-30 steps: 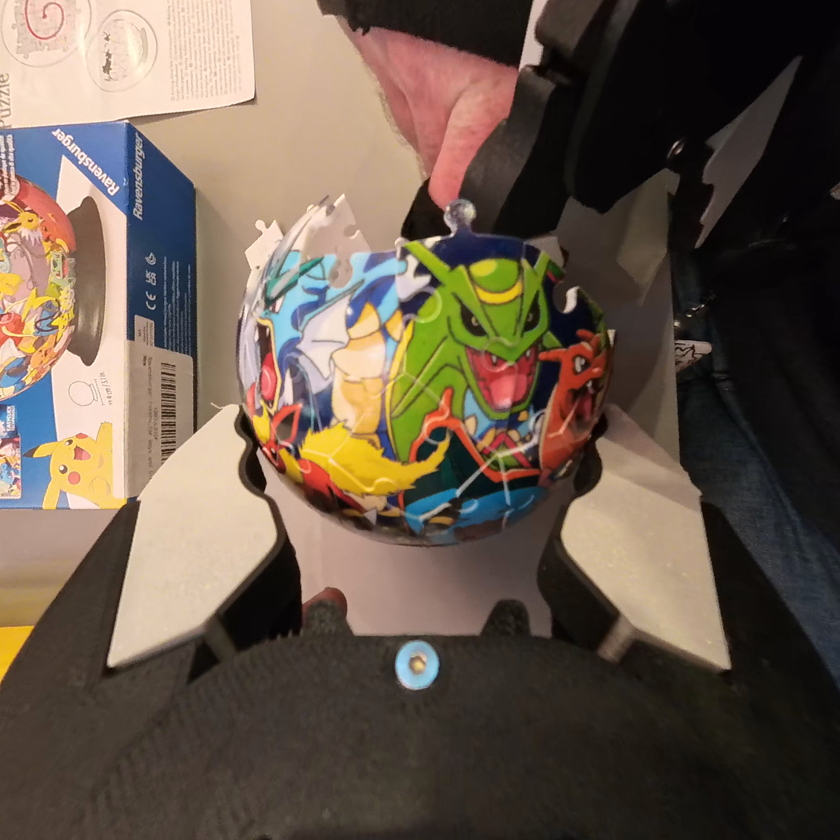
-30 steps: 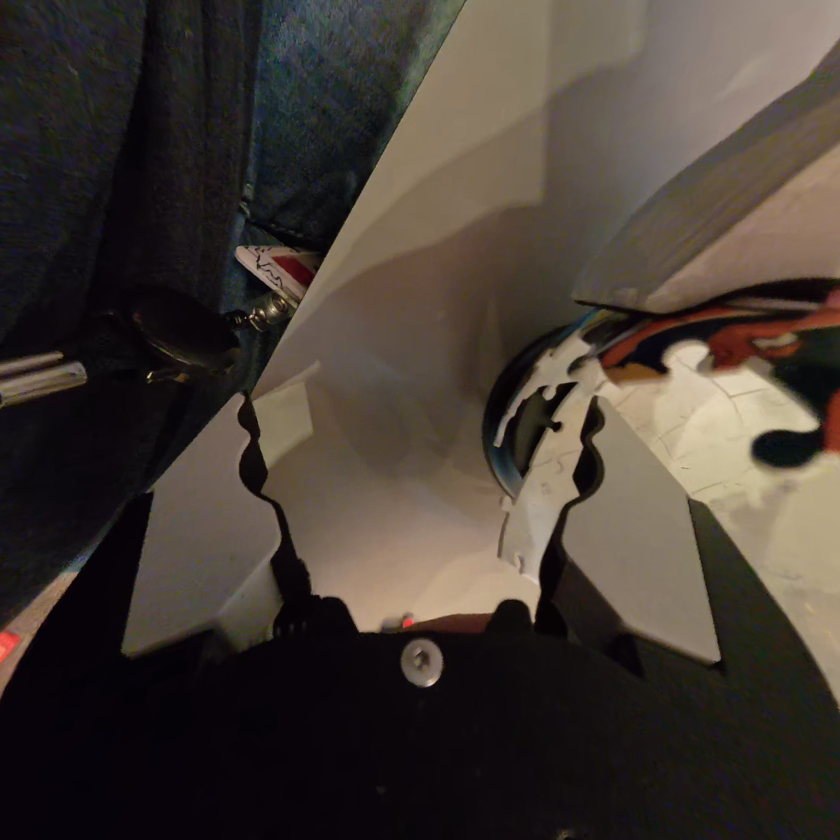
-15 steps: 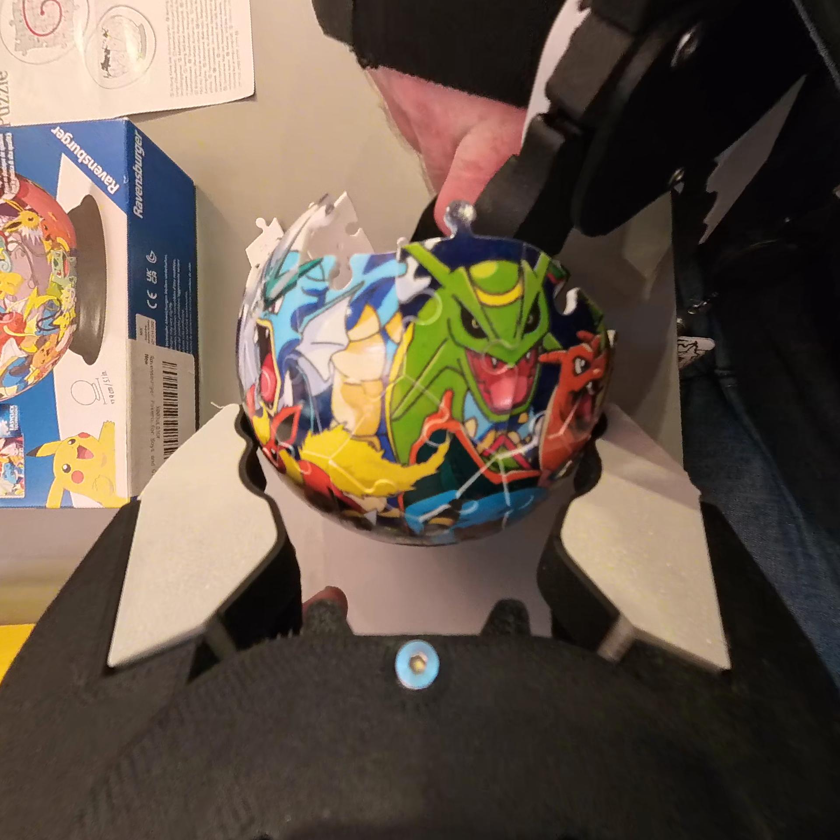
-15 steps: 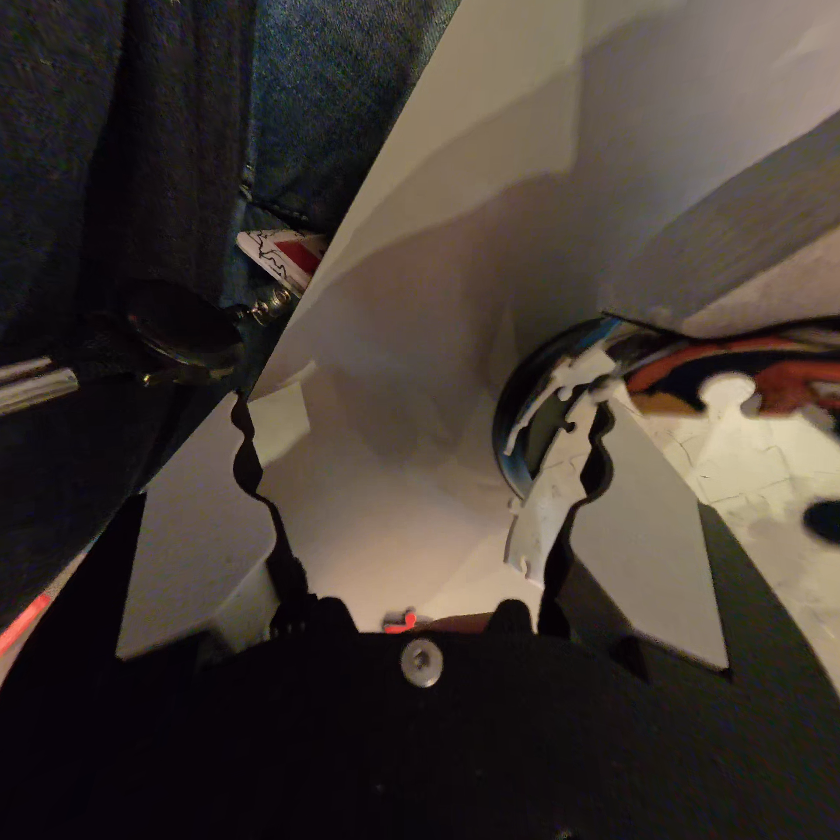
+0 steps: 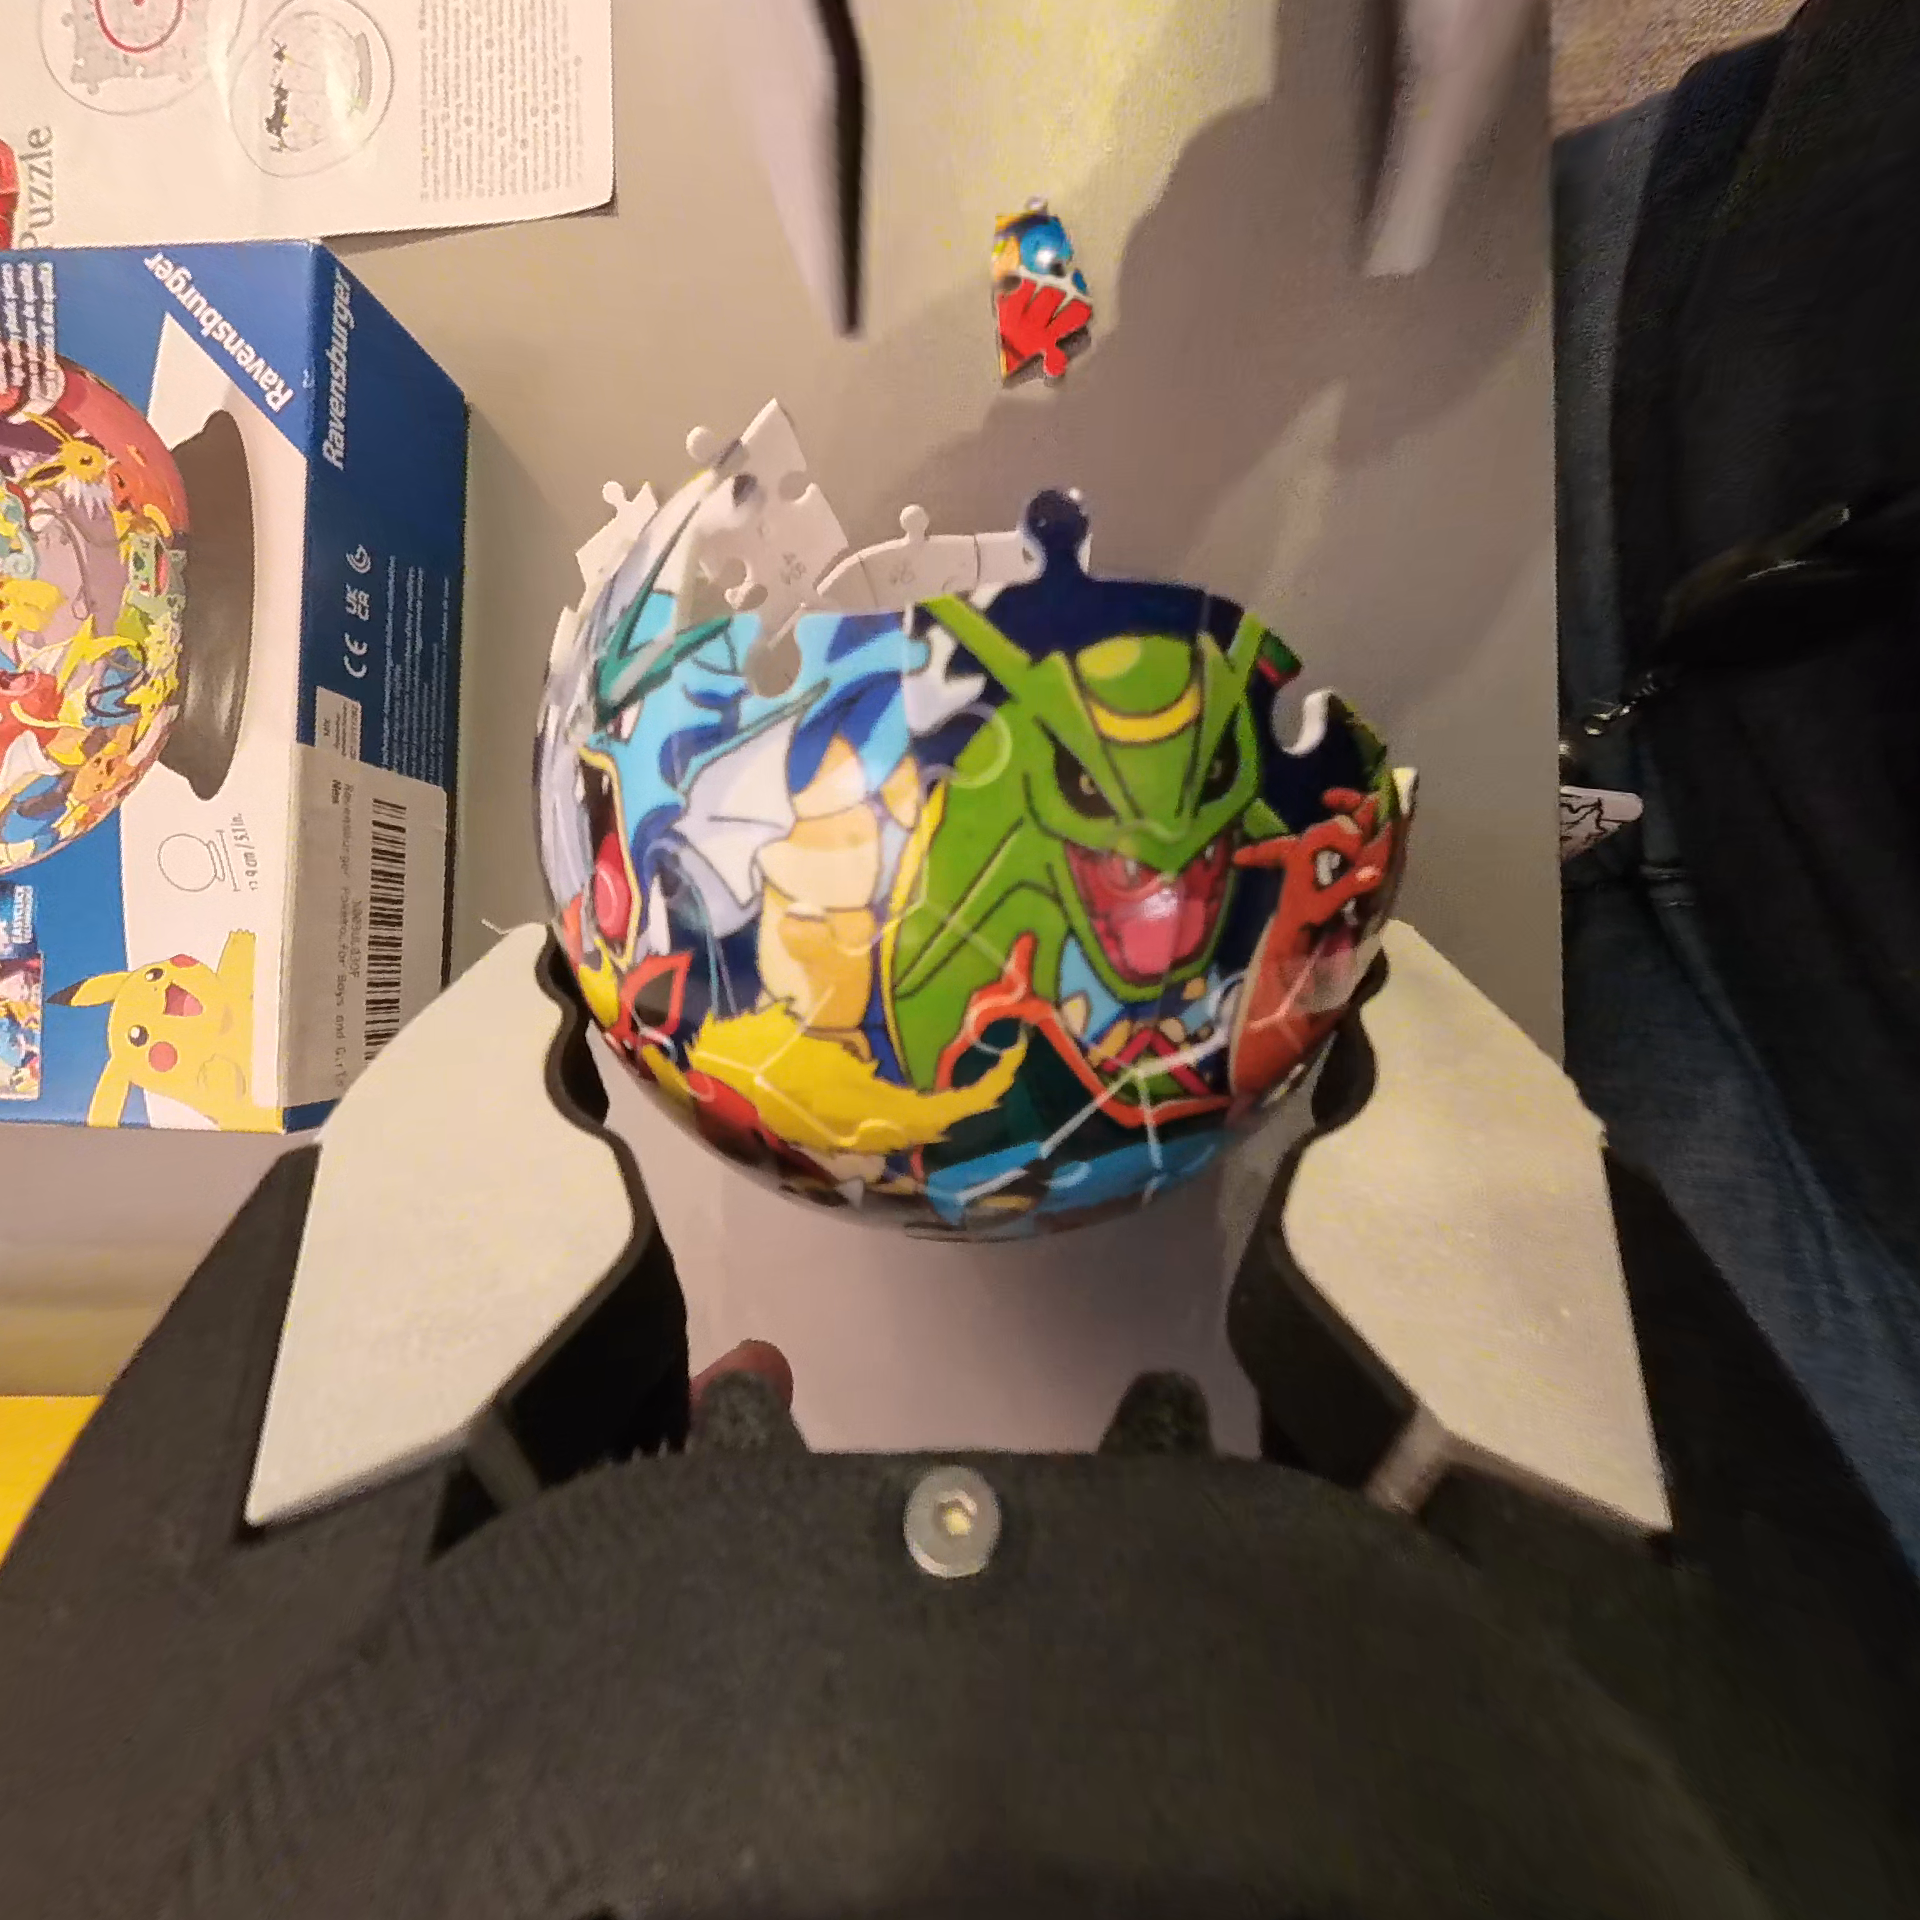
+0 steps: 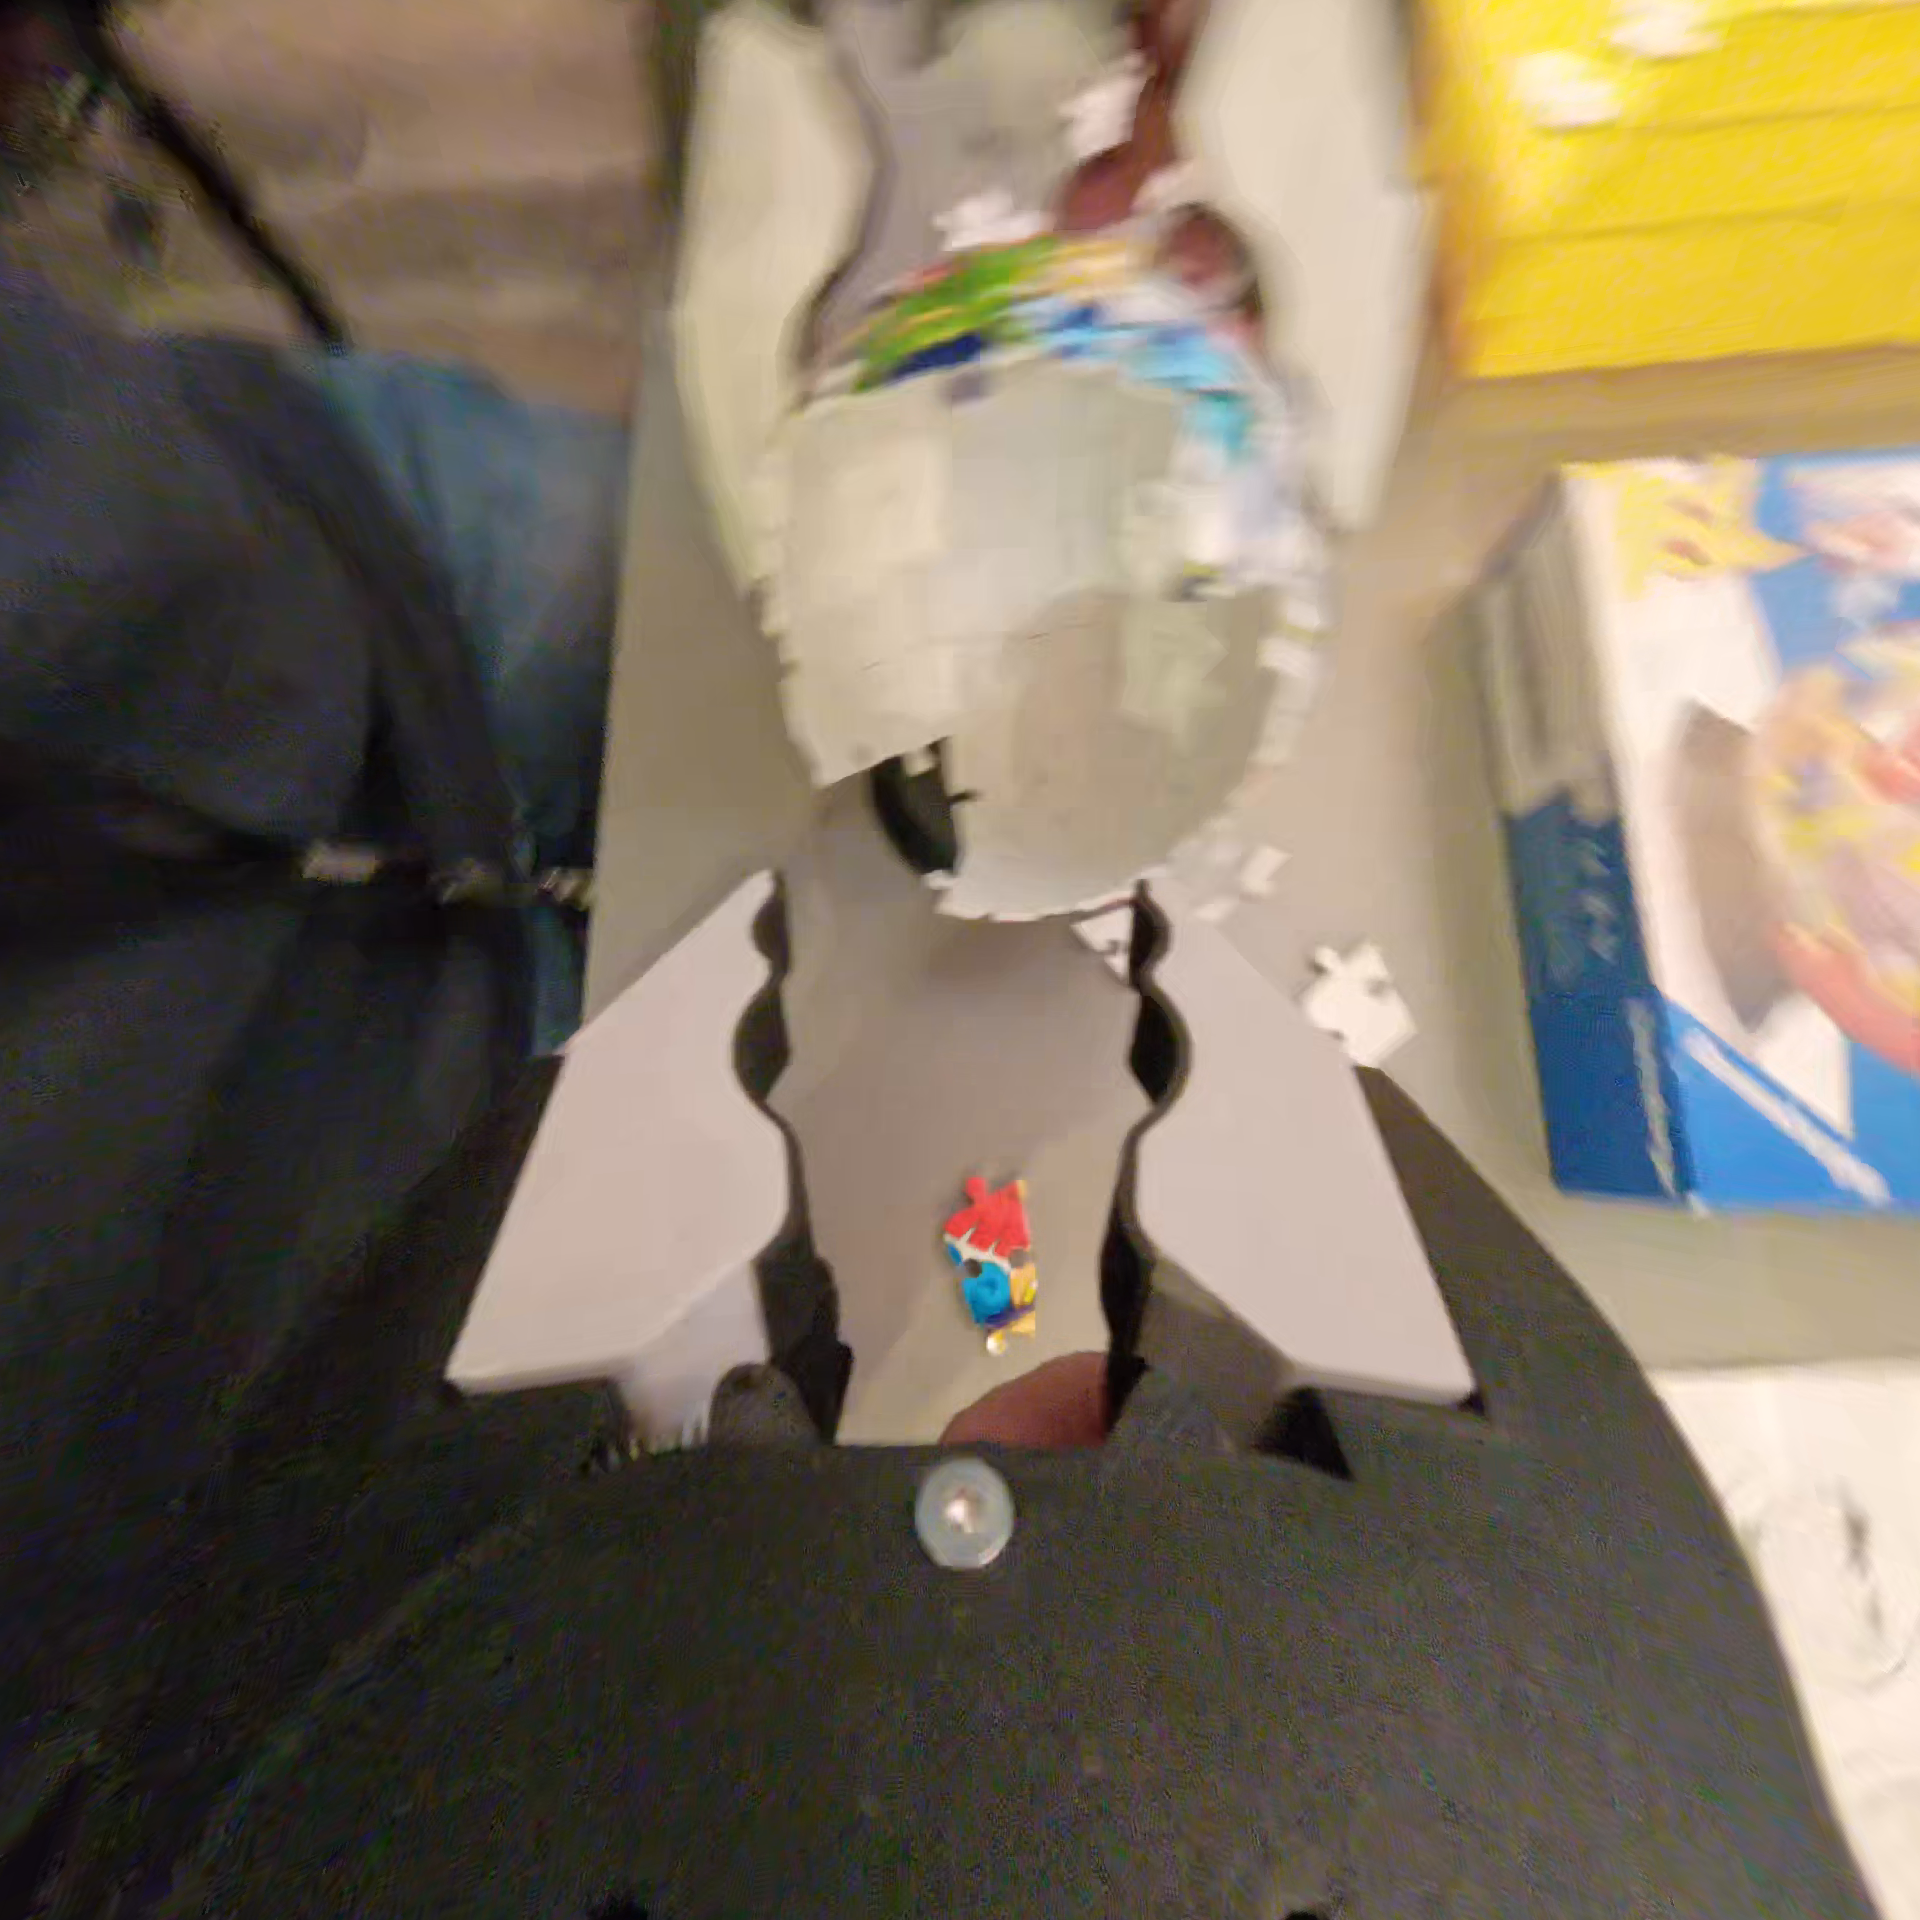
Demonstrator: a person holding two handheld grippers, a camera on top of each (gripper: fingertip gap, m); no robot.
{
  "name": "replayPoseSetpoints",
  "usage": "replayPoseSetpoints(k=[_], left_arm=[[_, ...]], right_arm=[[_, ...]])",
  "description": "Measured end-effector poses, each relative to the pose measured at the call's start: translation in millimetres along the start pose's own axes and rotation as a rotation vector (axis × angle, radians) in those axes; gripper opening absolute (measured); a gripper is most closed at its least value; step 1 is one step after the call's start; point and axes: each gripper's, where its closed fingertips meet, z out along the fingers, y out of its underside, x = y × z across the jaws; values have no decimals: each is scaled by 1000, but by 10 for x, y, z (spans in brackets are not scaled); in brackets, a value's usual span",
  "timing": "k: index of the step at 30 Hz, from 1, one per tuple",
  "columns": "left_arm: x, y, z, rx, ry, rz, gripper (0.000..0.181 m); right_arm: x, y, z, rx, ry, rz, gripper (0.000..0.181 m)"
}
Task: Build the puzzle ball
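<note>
While the left claw is gripping the light, fragile, half-built colourful plastic puzzle ball by its sides above the grey table, the right claw is hovering wide, empty, over a loose red-and-blue puzzle piece.

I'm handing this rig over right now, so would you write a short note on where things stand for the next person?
Left tongs: shut on the puzzle ball, gripping its two sides and holding it with the open rim facing away.
Right tongs: open and empty, above the loose coloured piece lying on the grey table.
Nearby: another loose piece, white side up, the blue puzzle box, the instruction sheet.
Done: most of the shell is assembled.
Left: the jagged rim is unfinished. The likely next step is to pick up the coloured piece and fit it, then add the remaining pieces.
</note>
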Motion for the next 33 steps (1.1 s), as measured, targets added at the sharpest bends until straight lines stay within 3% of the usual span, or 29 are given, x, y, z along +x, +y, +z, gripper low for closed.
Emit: replayPoseSetpoints(k=[1, 3, 9, 13, 17, 27, 30, 33], left_arm=[[-2, -2, 2, -1, -4, -6, 133], [-5, -9, 7, 0, -12, -25, 133], [-1, -24, 22, -8, -36, -45, 133], [3, -39, 33, -6, -44, -48, 133], [0, -44, 35, -3, -50, -50, 133], [9, -48, 30, 15, -53, -61, 133], [7, -41, 29, 8, -58, -55, 133], [3, -43, 33, 9, -62, -57, 133]], right_arm=[[140, -12, -38, 46, 45, 98, 52], [337, 41, -24, 92, 98, 249, 48], [606, 161, 299, 117, 218, 412, 40], [609, 178, 403, 85, 246, 413, 29], [602, 183, 447, 60, 278, 380, 6], [627, 182, 492, 38, 323, 354, 4], [643, 165, 482, 39, 346, 349, 19], [643, 154, 465, 33, 354, 334, 4]])
